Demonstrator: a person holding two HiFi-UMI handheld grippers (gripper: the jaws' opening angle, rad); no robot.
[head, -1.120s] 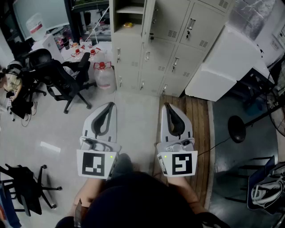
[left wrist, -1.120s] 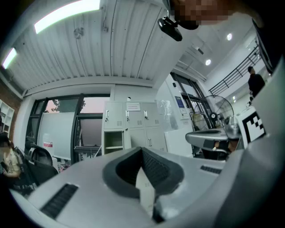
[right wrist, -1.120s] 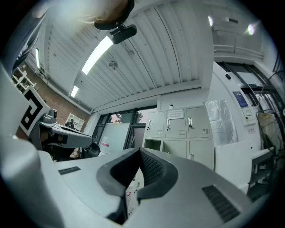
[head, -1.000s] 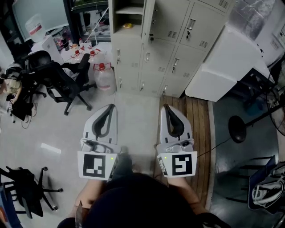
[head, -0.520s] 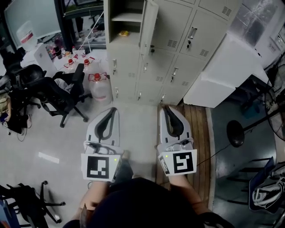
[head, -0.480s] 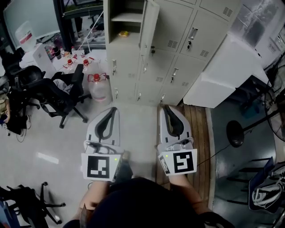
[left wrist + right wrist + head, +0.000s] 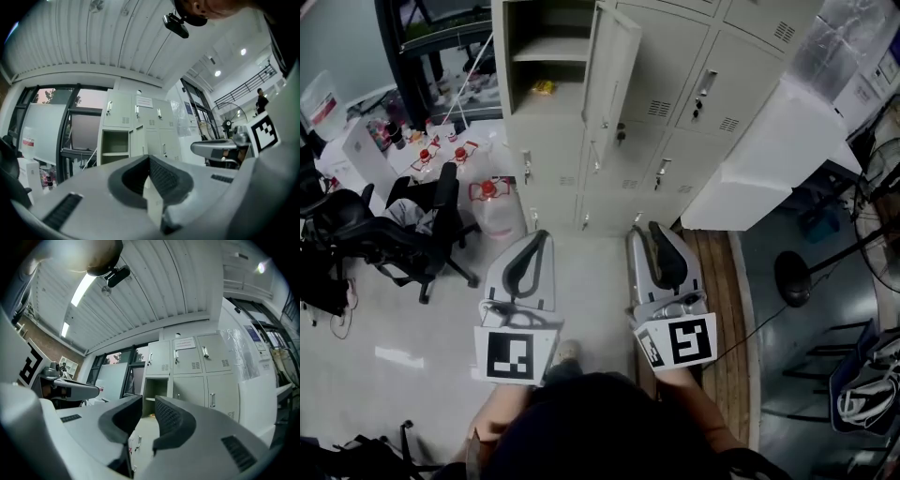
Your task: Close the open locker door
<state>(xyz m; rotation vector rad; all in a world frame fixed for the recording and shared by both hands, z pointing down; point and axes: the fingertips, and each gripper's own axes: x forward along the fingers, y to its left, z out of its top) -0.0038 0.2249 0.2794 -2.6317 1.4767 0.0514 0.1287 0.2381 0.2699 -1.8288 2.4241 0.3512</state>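
Holding my two grippers side by side, I point both at the locker bank [image 7: 675, 103] from well short of it, jaws ahead and the black-and-white marker cubes nearest my body. My left gripper [image 7: 538, 235] lies level with my right gripper [image 7: 652, 228], with a strip of pale floor between them.

In the left gripper view the ribbed black pads [image 7: 161, 178] meet at their tips, clenched on nothing. In the right gripper view the jaws stand a narrow slit apart, the locker bank's grey front showing through the gap, and they grasp nothing either (from the head view the two look much alike). Each gripper has a smooth white shell and curved dark pads that bow into a loop.

The locker door [image 7: 609, 70] stands open at the locker bank's upper left. It is a flat grey metal panel swung outward from the right side of its open compartment [image 7: 534, 56]. A shelf crosses that compartment, and a small yellow thing [image 7: 543, 87] lies below it. Neither gripper touches the door. The locker bank's other doors are closed, each with a slotted vent and a handle.
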